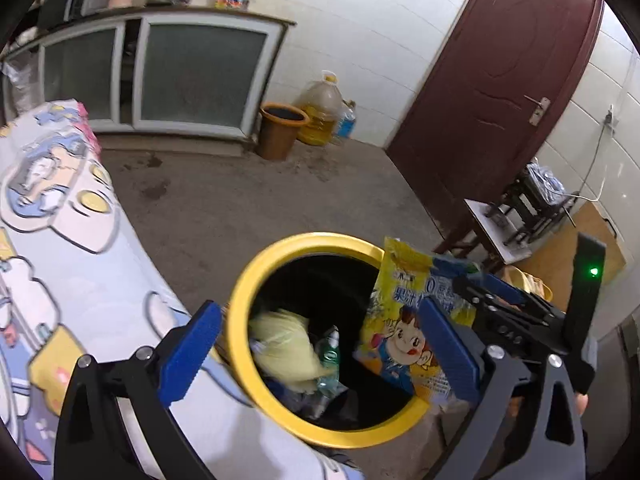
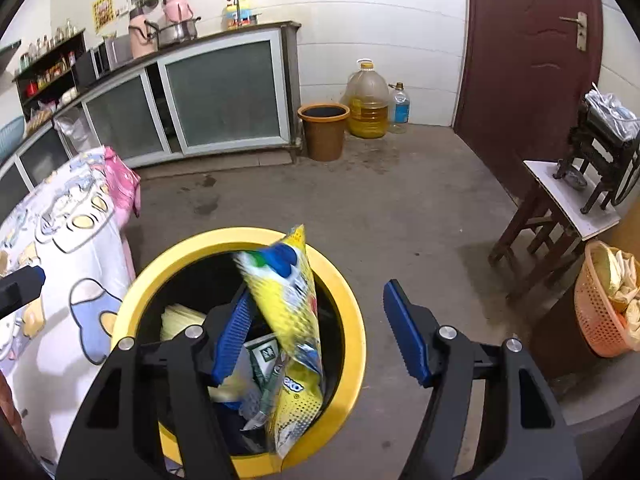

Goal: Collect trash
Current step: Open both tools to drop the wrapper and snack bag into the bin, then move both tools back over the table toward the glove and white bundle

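both grippers hang over the yellow-rimmed bin, so the step in hand looks like the drop. the left gripper has its jaws spread wide with nothing between the pads; below and beyond them a blurred pale yellow wrapper lies in the bin, near a green-labelled plastic bottle. the right gripper also has its jaws spread. the yellow snack bag stands tilted in the gap, close against the left finger, its lower end already down inside the bin and its top above the rim; i judge it released, since the right pad is well apart from it, though whether the left pad touches it i cannot tell.

the bin stands on the floor just right of the table with the cartoon-print cloth. inside it, besides the wrapper and bottle, a small green-and-white packet and some clear plastic show.

farther off, a brown bucket stands by the cabinet, its contents dark and unreadable, and an orange basket at the right holds pale husk-like scraps.

the next move, as i judge it, calls for lifting both grippers clear without catching the bag, then looking for more trash.
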{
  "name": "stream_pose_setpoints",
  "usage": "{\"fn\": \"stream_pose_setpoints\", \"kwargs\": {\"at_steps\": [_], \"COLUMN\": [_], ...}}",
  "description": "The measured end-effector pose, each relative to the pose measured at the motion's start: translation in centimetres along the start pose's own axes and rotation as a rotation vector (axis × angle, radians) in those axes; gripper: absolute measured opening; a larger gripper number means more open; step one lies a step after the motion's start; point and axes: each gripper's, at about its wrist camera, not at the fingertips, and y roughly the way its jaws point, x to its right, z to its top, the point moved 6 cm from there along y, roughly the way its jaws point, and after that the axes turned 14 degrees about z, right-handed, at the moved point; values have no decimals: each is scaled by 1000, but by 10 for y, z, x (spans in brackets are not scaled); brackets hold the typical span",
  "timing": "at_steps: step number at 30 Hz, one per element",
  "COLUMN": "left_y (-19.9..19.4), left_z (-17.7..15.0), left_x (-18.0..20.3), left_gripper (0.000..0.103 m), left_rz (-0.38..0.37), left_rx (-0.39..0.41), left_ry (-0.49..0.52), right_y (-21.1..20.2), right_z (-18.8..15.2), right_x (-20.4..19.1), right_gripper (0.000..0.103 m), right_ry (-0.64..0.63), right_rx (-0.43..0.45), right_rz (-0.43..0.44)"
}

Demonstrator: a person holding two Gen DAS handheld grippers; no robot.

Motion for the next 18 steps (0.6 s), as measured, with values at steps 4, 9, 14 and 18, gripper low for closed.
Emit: {"fn": "stream_pose_setpoints", "kwargs": {"at_steps": [4,9,14,18], "left_y": [-16,-40,-78,-121], "left_z": [4,7,8,4], "left_x": [-11,-34,-76,-136], "left_gripper": [95,95,95,95], "left_rz": [-3,-6,36,123], "left_rx": [30,57,124,185], "left_ry": [-2,-55,-83,-108], "right_y": [8,3,-7,-15], "right_z": [-1,1,9,18], "right_x": [-4,-21,-56,-104], "right_gripper": [63,63,63,63], "right_ry": [14,39,-4,-63], "right_rx": [-47,-51,-32,-7], "right_rz": [43,105,175,326]}}
